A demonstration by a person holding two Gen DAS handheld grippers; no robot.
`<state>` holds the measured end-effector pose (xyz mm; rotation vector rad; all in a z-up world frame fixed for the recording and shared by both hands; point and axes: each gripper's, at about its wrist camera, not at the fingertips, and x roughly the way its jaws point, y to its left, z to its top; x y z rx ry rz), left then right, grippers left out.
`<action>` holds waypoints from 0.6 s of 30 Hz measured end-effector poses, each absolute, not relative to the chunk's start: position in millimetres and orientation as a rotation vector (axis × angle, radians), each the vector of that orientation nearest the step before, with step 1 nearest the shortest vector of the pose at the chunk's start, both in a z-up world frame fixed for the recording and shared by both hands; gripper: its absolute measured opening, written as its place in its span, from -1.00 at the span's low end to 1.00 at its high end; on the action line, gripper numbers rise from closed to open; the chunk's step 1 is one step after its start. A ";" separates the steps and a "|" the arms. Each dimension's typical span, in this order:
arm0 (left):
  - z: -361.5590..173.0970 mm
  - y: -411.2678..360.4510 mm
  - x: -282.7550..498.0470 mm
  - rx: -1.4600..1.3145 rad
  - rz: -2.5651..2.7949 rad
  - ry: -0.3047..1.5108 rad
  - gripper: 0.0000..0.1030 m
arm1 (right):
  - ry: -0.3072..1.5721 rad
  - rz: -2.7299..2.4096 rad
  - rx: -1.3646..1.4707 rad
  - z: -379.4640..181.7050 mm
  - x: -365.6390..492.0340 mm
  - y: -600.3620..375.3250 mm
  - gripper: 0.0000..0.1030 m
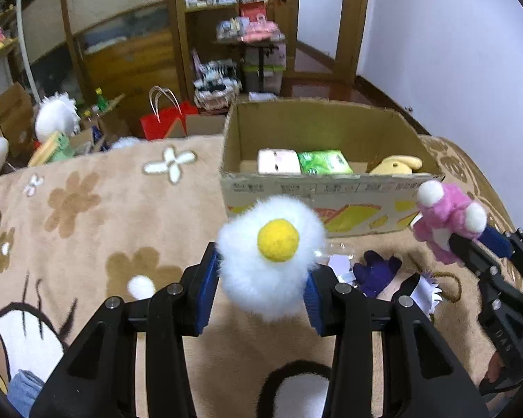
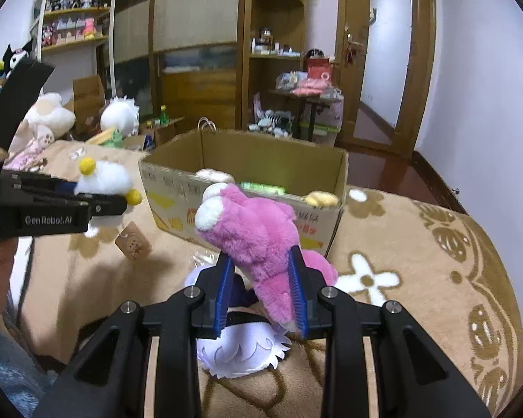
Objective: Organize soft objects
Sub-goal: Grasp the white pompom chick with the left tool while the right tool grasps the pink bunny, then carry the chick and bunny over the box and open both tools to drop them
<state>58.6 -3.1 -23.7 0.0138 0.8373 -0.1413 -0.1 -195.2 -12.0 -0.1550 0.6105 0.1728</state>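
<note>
My left gripper [image 1: 261, 278] is shut on a fluffy white fried-egg plush [image 1: 268, 261] with a yellow yolk, held above the blanket in front of the cardboard box [image 1: 331, 205]. The egg plush also shows in the right wrist view [image 2: 104, 181] at the left. My right gripper [image 2: 261, 278] is shut on a pink plush [image 2: 258, 233] with white tips, held just in front of the box [image 2: 247, 160]. The pink plush shows in the left wrist view [image 1: 446, 219] at the right. The box holds a white plush [image 1: 279, 161], a green pack [image 1: 324, 162] and a yellow plush [image 1: 397, 165].
A purple-and-white doll [image 2: 240, 348] lies on the beige flower blanket [image 2: 401, 244] under my right gripper; it shows in the left wrist view [image 1: 376, 271]. A cardboard tag [image 2: 134, 242] hangs below the egg. Shelves, a red bag [image 1: 164, 122] and plush toys stand behind.
</note>
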 end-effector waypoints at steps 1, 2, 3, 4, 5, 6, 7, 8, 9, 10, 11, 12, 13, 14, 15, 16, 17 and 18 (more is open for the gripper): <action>-19.6 -2.7 55.6 0.018 -0.140 0.821 -0.19 | 0.597 0.172 -0.146 -7.5 -2.4 -196.5 -0.39; -15.4 -2.7 54.4 0.020 -0.142 0.808 -0.19 | 0.584 0.170 -0.134 -2.5 -4.4 -197.8 -0.39; -9.8 -3.5 52.5 0.023 -0.146 0.791 -0.19 | 0.575 0.170 -0.123 1.9 -5.8 -198.5 -0.39; -2.4 -5.1 49.4 0.029 -0.148 0.763 -0.19 | 0.564 0.167 -0.114 7.4 -7.2 -199.2 -0.39; 3.0 -5.7 47.5 0.036 -0.147 0.742 -0.19 | 0.549 0.165 -0.113 12.7 -8.5 -199.2 -0.39; 6.1 -6.4 46.6 0.041 -0.146 0.729 -0.19 | 0.530 0.164 -0.114 19.4 -10.7 -198.5 -0.39; 11.9 -6.9 45.2 0.049 -0.148 0.708 -0.19 | 0.518 0.164 -0.114 23.9 -12.2 -197.9 -0.39; 15.9 -7.2 44.9 0.054 -0.150 0.693 -0.19 | 0.501 0.165 -0.111 30.0 -13.6 -197.1 -0.39; 19.7 -8.0 45.3 0.060 -0.151 0.679 -0.19 | 0.489 0.167 -0.108 34.6 -14.4 -195.6 -0.39; 24.2 -8.3 46.3 0.064 -0.153 0.664 -0.19 | 0.472 0.168 -0.104 40.6 -15.3 -194.5 -0.39; 27.7 -7.4 48.3 0.059 -0.157 0.656 -0.19 | 0.461 0.169 -0.102 44.4 -14.8 -194.6 -0.39; 30.9 -5.9 49.9 0.047 -0.155 0.648 -0.19 | 0.448 0.170 -0.099 49.0 -13.7 -194.5 -0.39; 33.5 -5.2 51.0 0.045 -0.150 0.638 -0.19 | 0.440 0.171 -0.095 51.7 -12.3 -193.9 -0.39; 36.6 -5.4 52.8 0.052 -0.144 0.628 -0.19 | 0.433 0.174 -0.088 54.9 -10.3 -194.9 -0.39; 39.1 -6.1 55.2 0.060 -0.140 0.621 -0.19 | 0.426 0.179 -0.081 57.7 -7.9 -195.5 -0.39; 41.6 -6.8 58.2 0.064 -0.140 0.617 -0.19 | 0.419 0.183 -0.075 60.0 -5.0 -195.7 -0.39; 44.8 -7.7 61.6 0.064 -0.140 0.613 -0.19 | 0.414 0.186 -0.072 62.0 -2.2 -196.4 -0.39; 49.2 -9.4 65.5 0.068 -0.138 0.606 -0.19 | 0.409 0.192 -0.071 64.1 1.6 -196.7 -0.39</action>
